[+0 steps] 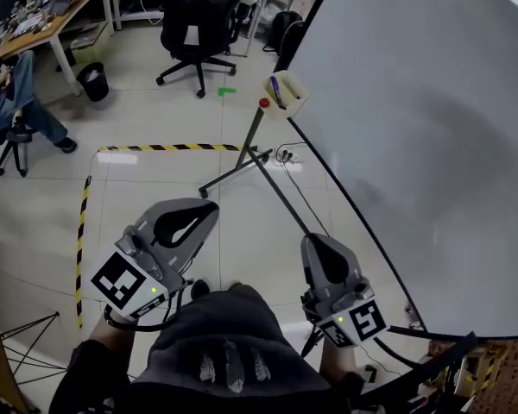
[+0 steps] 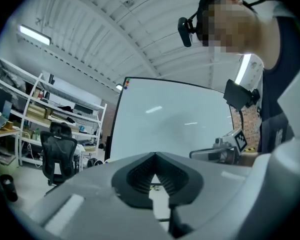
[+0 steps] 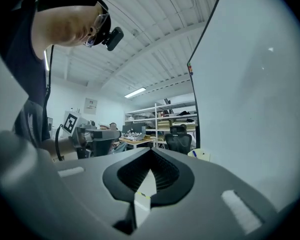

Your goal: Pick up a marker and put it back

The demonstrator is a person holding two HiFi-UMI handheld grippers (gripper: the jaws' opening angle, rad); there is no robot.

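Filling the right half of the head view: whiteboard [image 1: 414, 145], blank, carried on a dark metal stand [image 1: 242, 158] whose legs spread over the pale tiled floor [image 1: 155, 110]. Yellow-and-black hazard tape [image 1: 164, 147] marks a corner on the floor to the left of the stand. Black office chair [image 1: 196, 15] at top centre; wooden desk [image 1: 47, 20] with clutter at top left; a seated person [image 1: 17, 102] at the left edge, with a black waste bin [image 1: 93, 81] between that person and the chair. Left gripper [image 1: 205, 210] held low at lower left, jaws pressed together at the tips, nothing between them; its own view looks through the closed jaws toward the whiteboard. Right gripper [image 1: 319, 244] at lower right, just beside the board's lower edge, jaws likewise pressed together with nothing held. Both grippers are well apart from the cream marker holder [image 1: 292, 93], which is fixed at the board's far left edge. Marker [image 1: 275, 90], blue, sits in that holder, tilted. A small red magnet [image 1: 263, 103] is just beside the holder, on its left.
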